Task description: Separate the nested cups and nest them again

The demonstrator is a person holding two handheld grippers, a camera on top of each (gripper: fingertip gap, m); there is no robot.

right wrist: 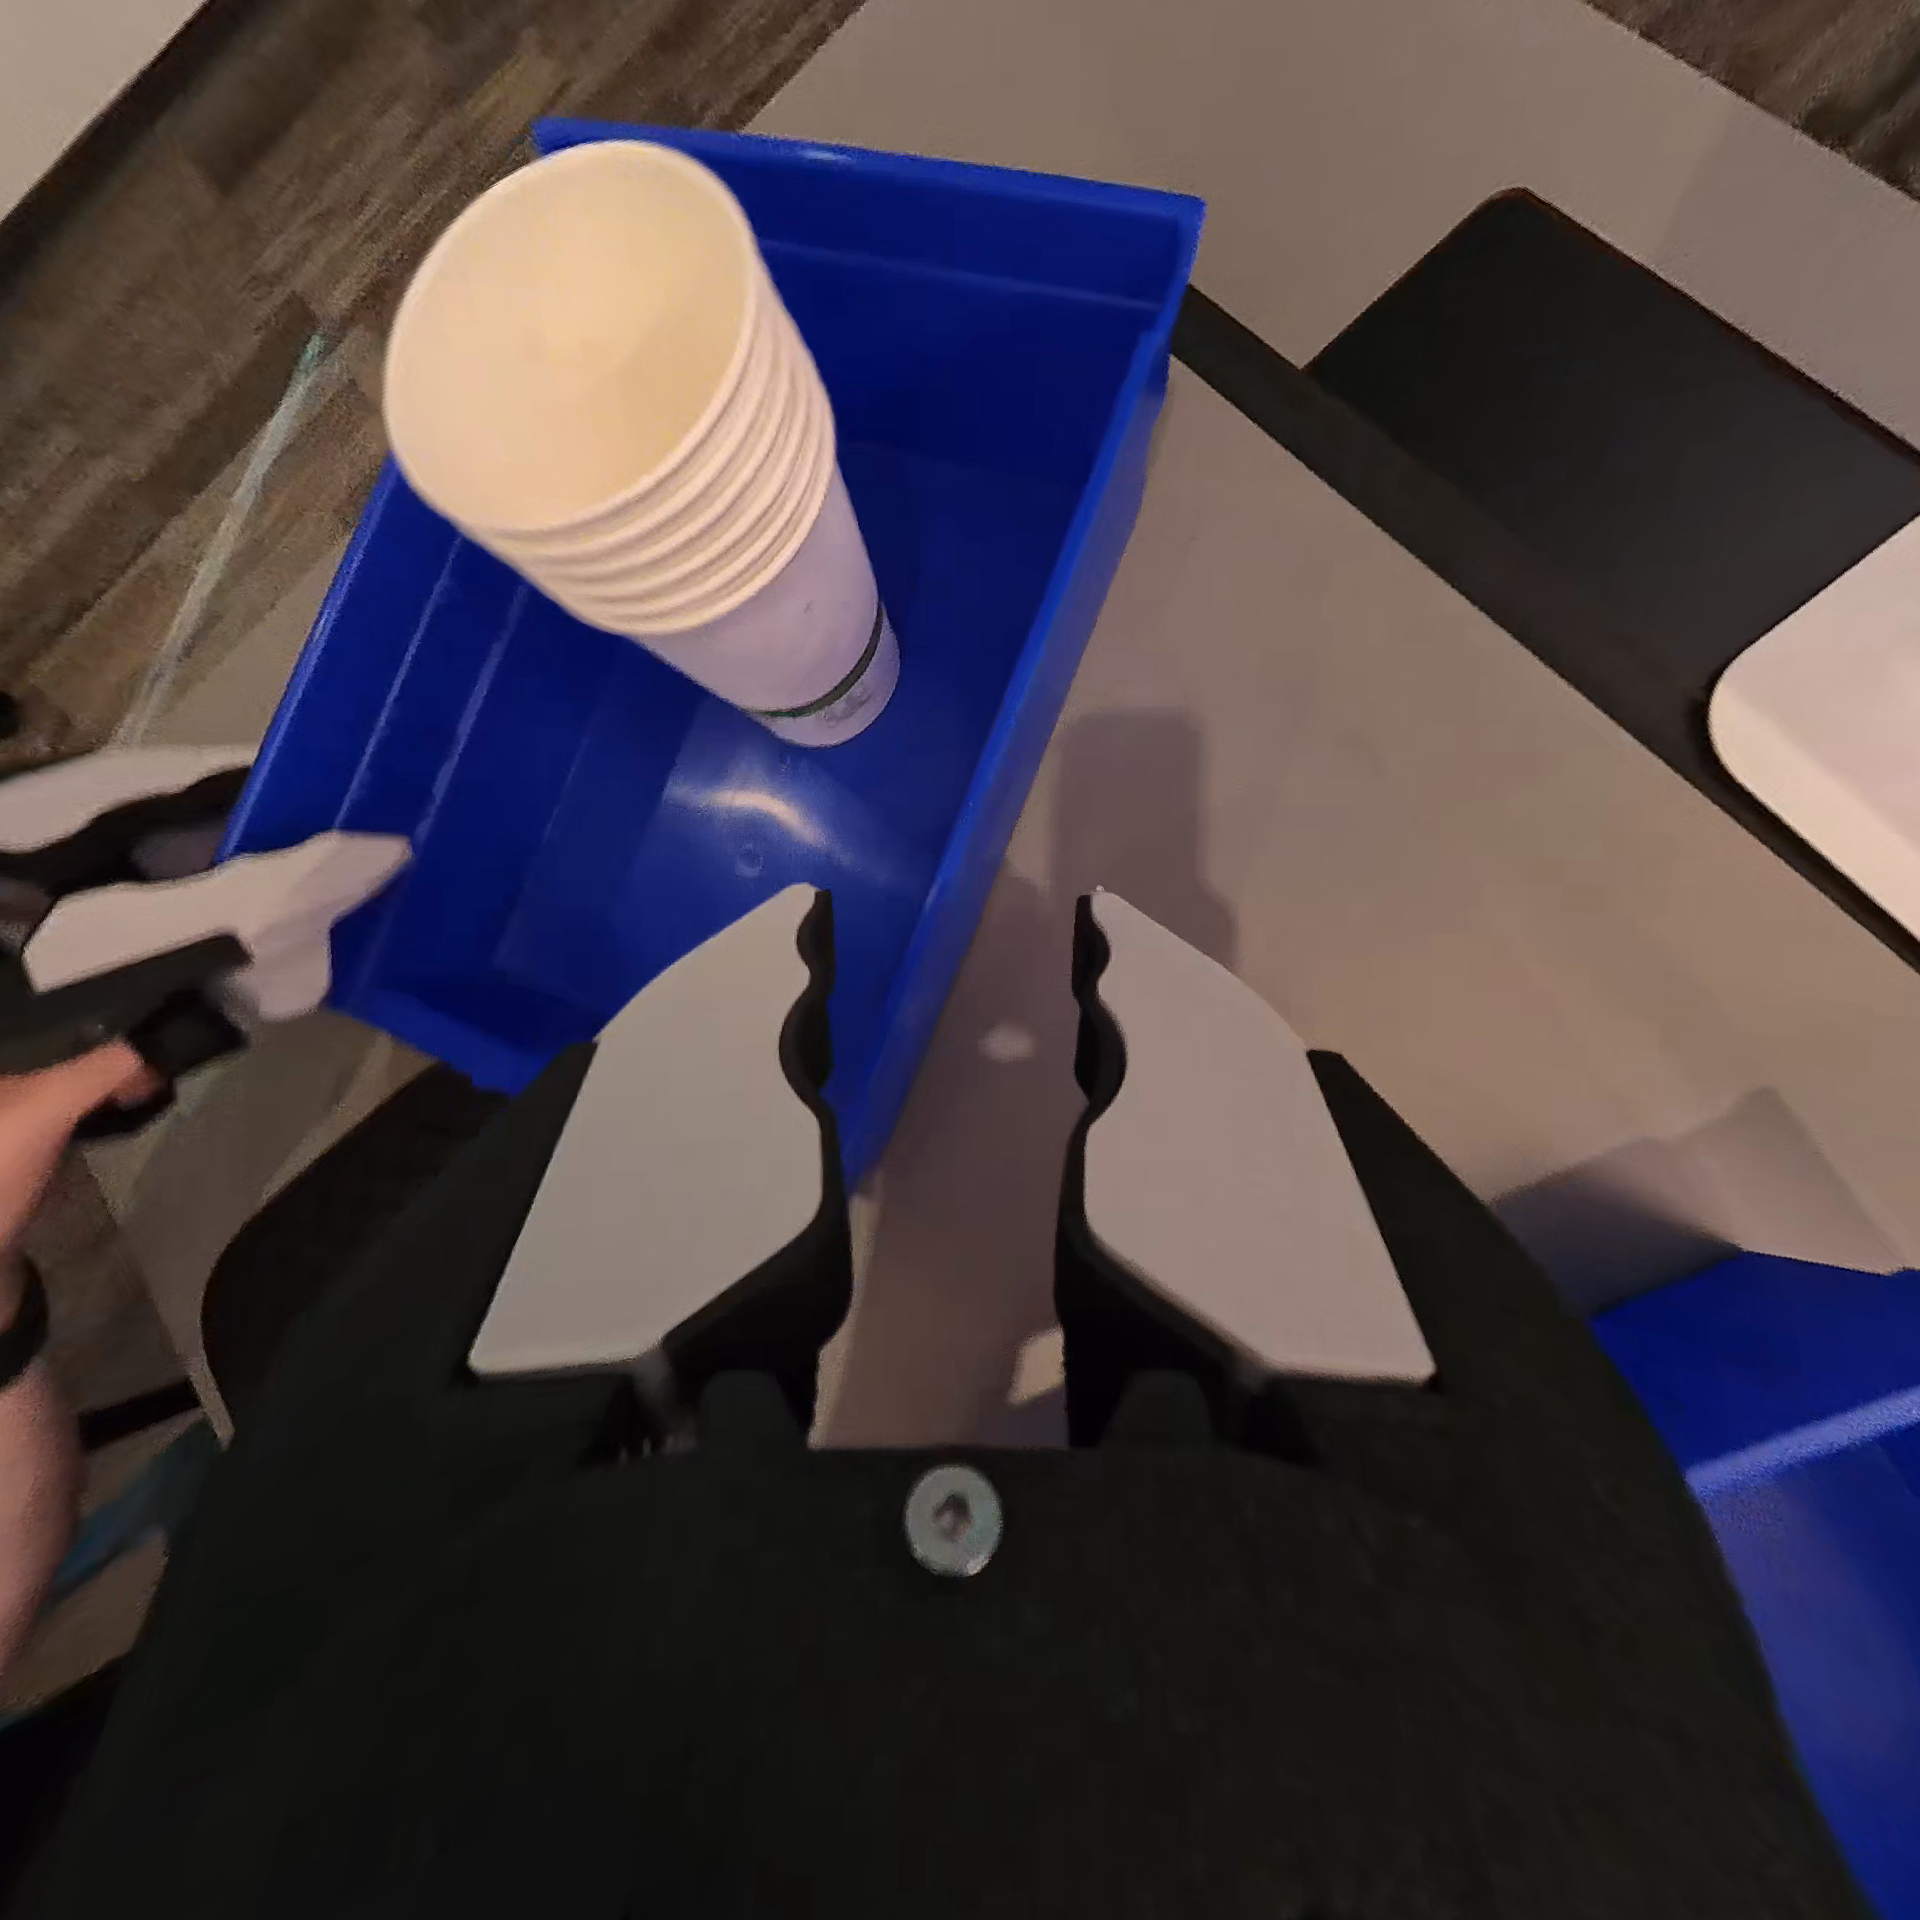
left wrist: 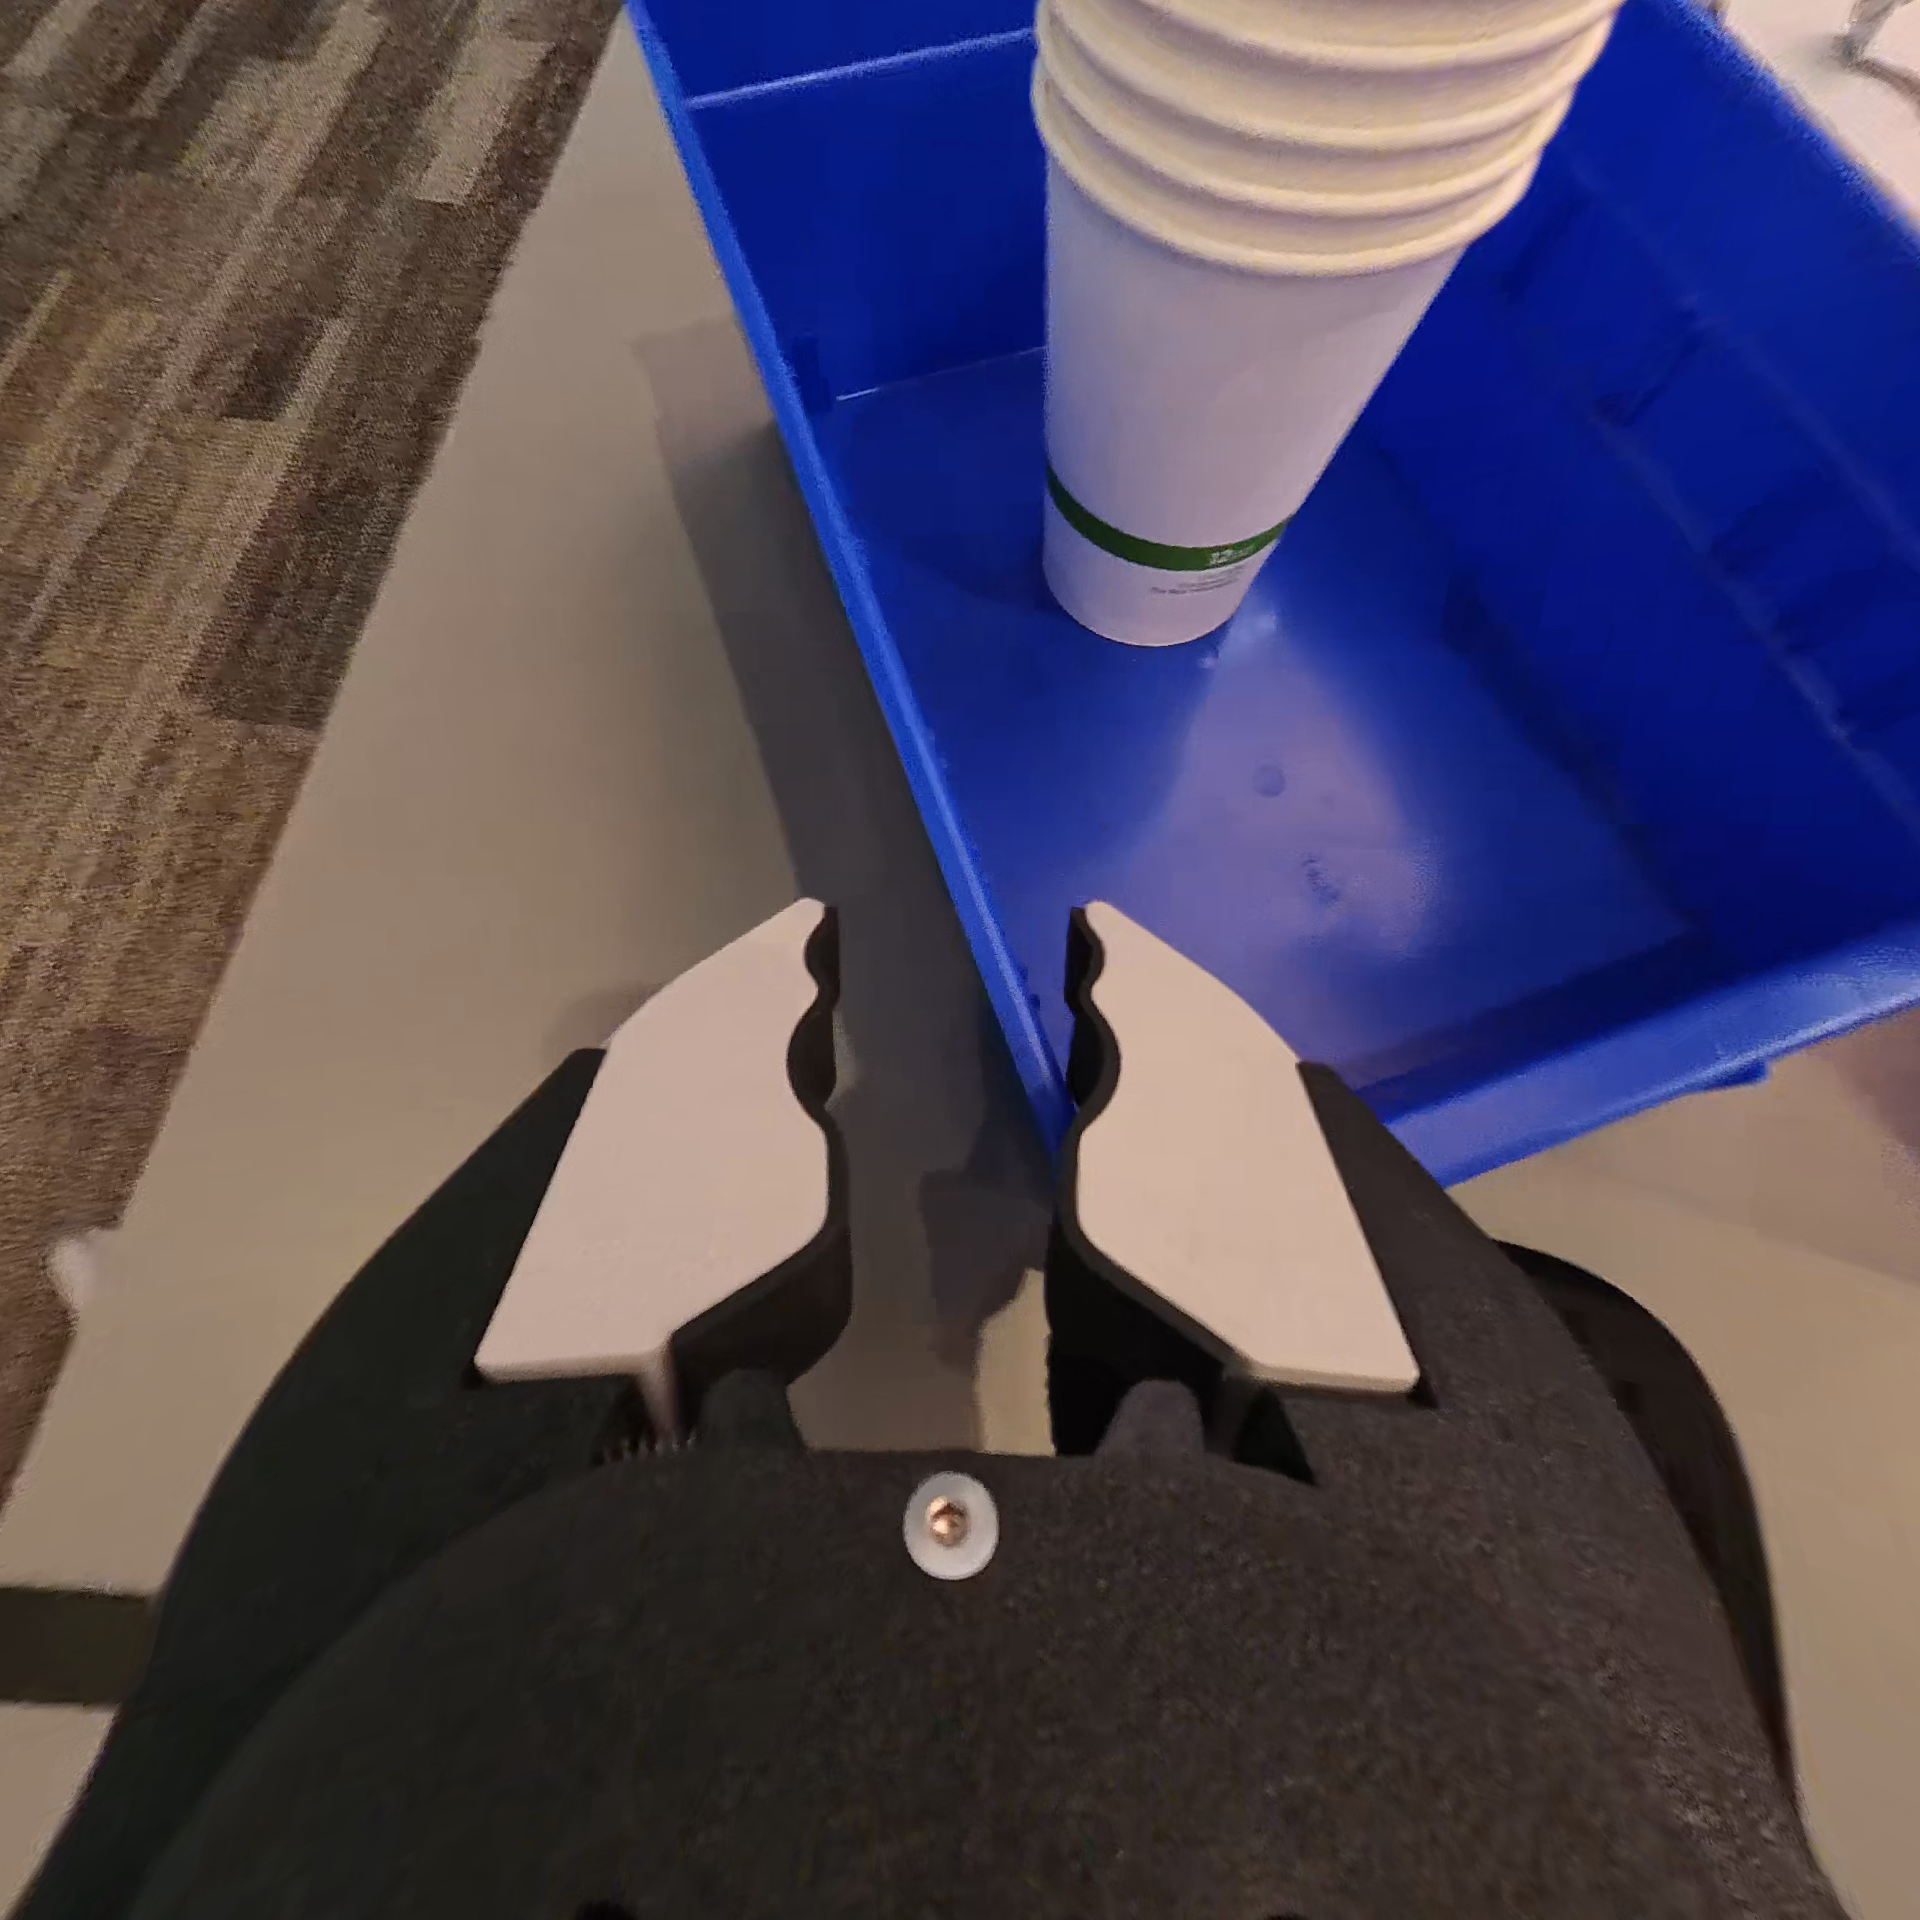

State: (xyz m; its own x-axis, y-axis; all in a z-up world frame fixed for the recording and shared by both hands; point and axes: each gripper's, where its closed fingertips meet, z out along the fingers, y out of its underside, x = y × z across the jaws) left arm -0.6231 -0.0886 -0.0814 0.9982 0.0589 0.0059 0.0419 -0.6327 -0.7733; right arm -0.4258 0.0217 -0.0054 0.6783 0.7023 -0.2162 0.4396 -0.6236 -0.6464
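- Cups [right wrist: 634, 436]: we see one tall nested stack of white paper cups, many rims showing near the top, green band low on the outermost cup. Stack stands upright, base on the floor of a blue bin [right wrist: 1049, 665].
- Bin sits on a pale tabletop [right wrist: 1351, 831]; in the left wrist view a divider wall crosses the bin behind the stack, so the stack is in the nearer compartment.
- Left gripper [left wrist: 951, 914]: jaws partly open, a clear gap between them, holding nothing. It hovers at the bin's near corner, straddling the side wall, stack well ahead of it.
- Right gripper [right wrist: 951, 904]: jaws partly open too, empty. It sits over the bin's other long wall, one jaw inside the bin, one outside over the tabletop.
- In the right wrist view we also see the left gripper at the far left, beside the bin's end wall, w/ a hand behind it.
- Progress, as we judge it: no single cup stands apart anywhere in view, so the cups are all nested. We can't tell from this alone whether separating hasn't begun or re-nesting is already done.
- Also in view: patterned carpet [left wrist: 208, 416] beyond the tabletop, a dark pad and a white object at the right edge, a second blue bin low right.
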